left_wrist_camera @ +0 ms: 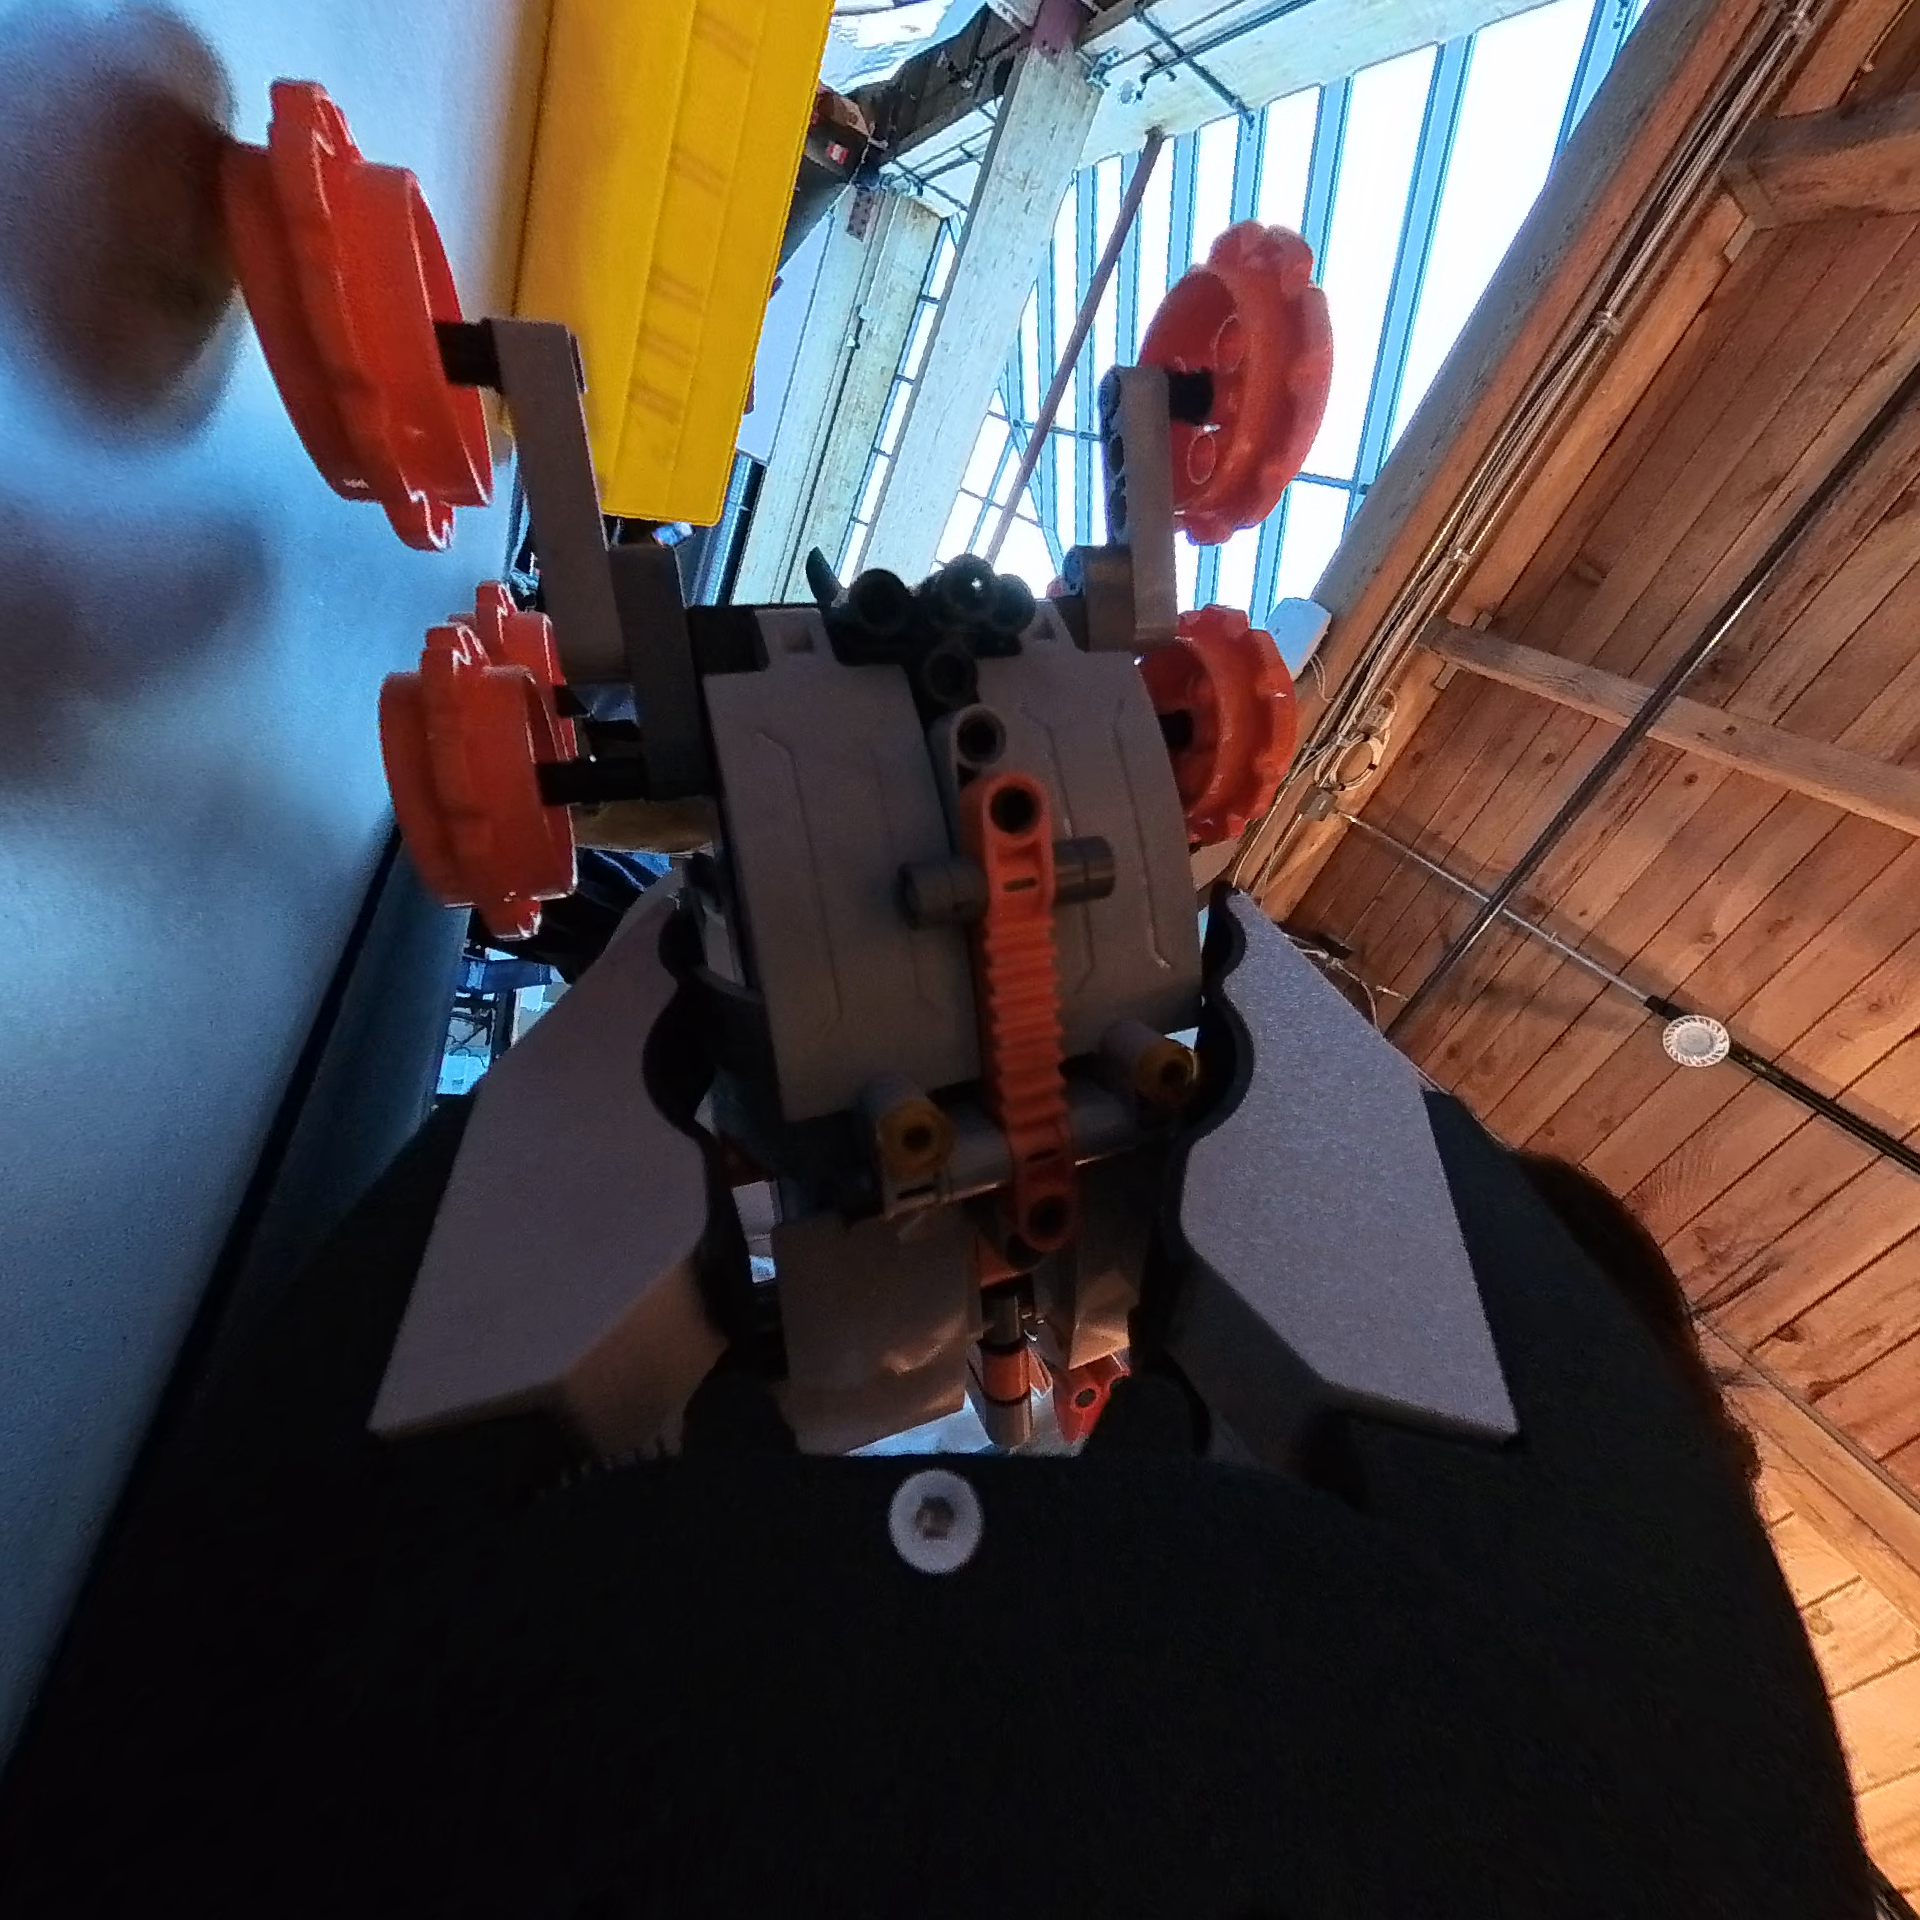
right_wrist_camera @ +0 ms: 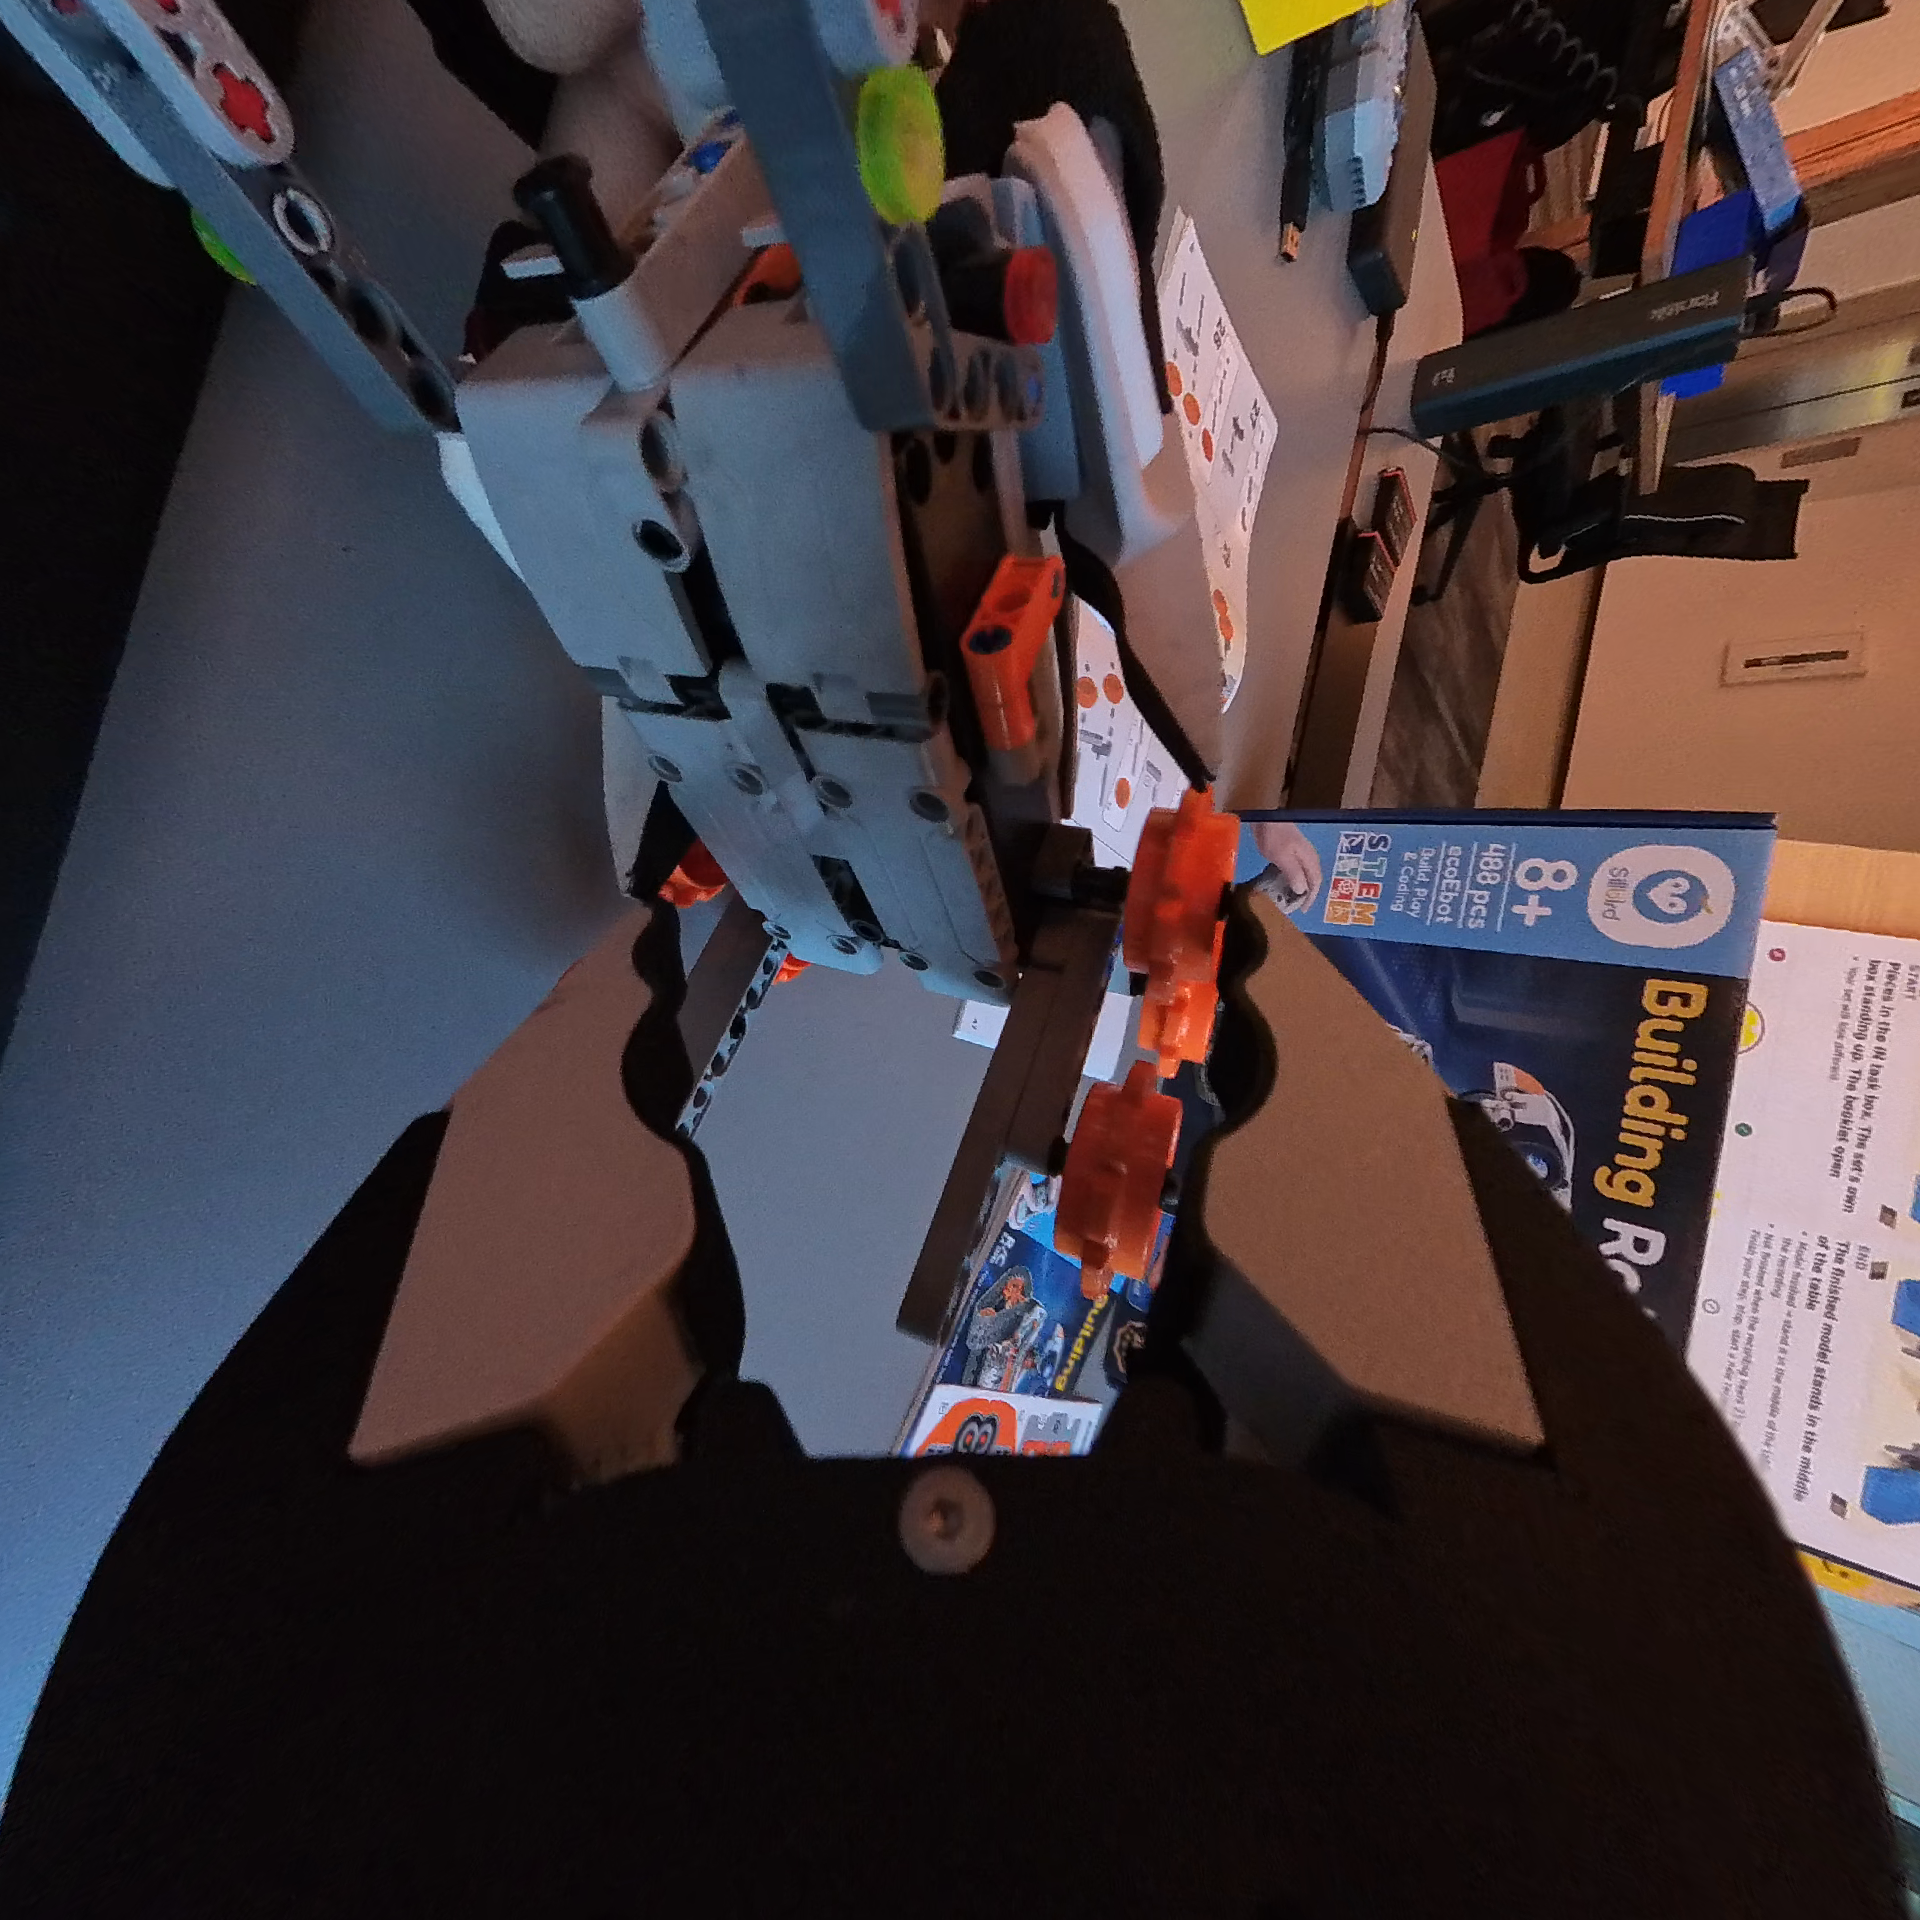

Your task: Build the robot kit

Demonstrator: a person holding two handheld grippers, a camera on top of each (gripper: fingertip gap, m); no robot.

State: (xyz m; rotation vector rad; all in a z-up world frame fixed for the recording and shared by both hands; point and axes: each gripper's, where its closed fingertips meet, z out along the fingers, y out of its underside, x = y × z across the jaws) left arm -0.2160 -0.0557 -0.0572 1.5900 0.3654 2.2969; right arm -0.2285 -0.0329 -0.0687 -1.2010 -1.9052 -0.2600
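A building-block robot model with a grey body [left_wrist_camera: 831, 831], an orange toothed bar [left_wrist_camera: 1023, 997] and orange wheels [left_wrist_camera: 353, 312] on grey arms fills the left wrist view. My left gripper [left_wrist_camera: 945, 987] is shut on the grey body, one finger on each side, and tilts it up toward the ceiling. In the right wrist view the same model [right_wrist_camera: 727, 540] hangs over the grey table [right_wrist_camera: 260, 831]. My right gripper [right_wrist_camera: 945, 977] spans its lower end, with the left fingertip against a grey holed beam [right_wrist_camera: 717, 1029] and the right fingertip against an orange wheel [right_wrist_camera: 1179, 925].
A yellow bin [left_wrist_camera: 665, 239] lies on the pale table [left_wrist_camera: 125, 935]. A blue kit box [right_wrist_camera: 1507, 987] and a printed sheet [right_wrist_camera: 1829, 1247] lie to the right, with a paper booklet [right_wrist_camera: 1216, 416] behind the model. A black device [right_wrist_camera: 1579, 353] and cables sit at the table's far edge. The grippers are tip to tip, or close to it.
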